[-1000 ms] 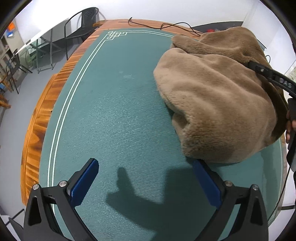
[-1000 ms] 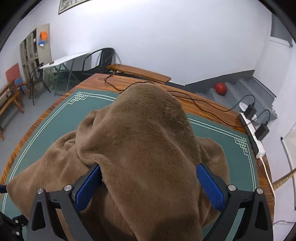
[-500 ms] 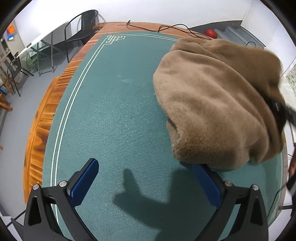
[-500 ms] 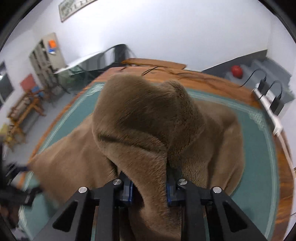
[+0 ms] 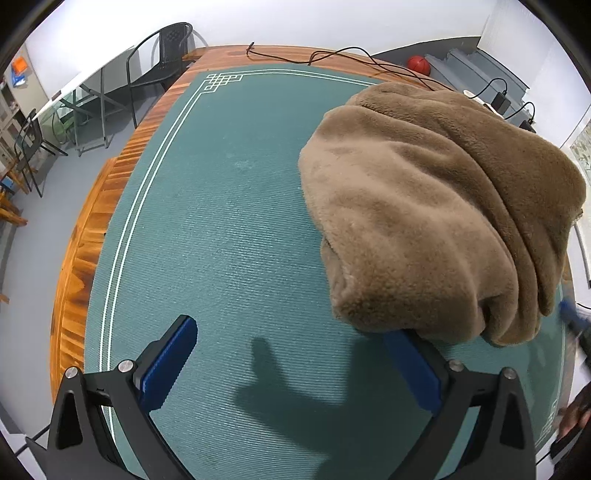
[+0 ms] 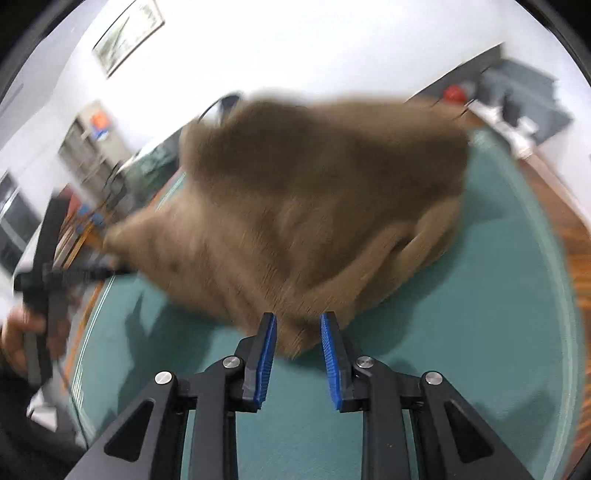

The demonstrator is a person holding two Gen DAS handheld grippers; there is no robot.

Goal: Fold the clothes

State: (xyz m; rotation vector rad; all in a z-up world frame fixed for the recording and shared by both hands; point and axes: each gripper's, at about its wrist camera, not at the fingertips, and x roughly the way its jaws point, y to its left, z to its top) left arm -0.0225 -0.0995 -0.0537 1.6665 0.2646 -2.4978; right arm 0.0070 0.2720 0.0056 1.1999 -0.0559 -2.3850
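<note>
Left tool (image 5: 291, 354) spread wide, blue pads low over the green mat (image 5: 229, 236), nothing between them. Its right-side pad (image 5: 410, 365) sits at the near edge of the brown fleece garment (image 5: 424, 206), tip tucked just under the overhanging fabric; left-side pad (image 5: 170, 354) well clear of the cloth. Tool shadow falls on the mat between the pads.

Right tool (image 6: 298, 354) partly spread, a narrow gap between its blue pads. Near hem of the garment (image 6: 303, 206) hangs just in front of that gap; right view is motion-blurred, so cannot tell whether fabric touches the pads, but they are not pinched on it.

Garment is a bunched, rounded heap on the right half of the mat in the left view, folds running across its top, one thick rolled edge facing the left tool. In the right view it fills the centre, lying on the mat.

Mat has a white double-line border (image 5: 122, 236) with a corner fret pattern, and covers a wooden worktop (image 5: 77, 251). Black cables (image 5: 343, 59) trail along the far worktop edge. Red ball (image 5: 418, 65) beyond it on the floor. Black chair (image 5: 162, 62) at far left. Framed picture (image 6: 127, 35) on the wall in the right view. Left tool (image 6: 55, 277) also visible at the left edge of the right view, blurred, held by a hand (image 6: 26, 332).
</note>
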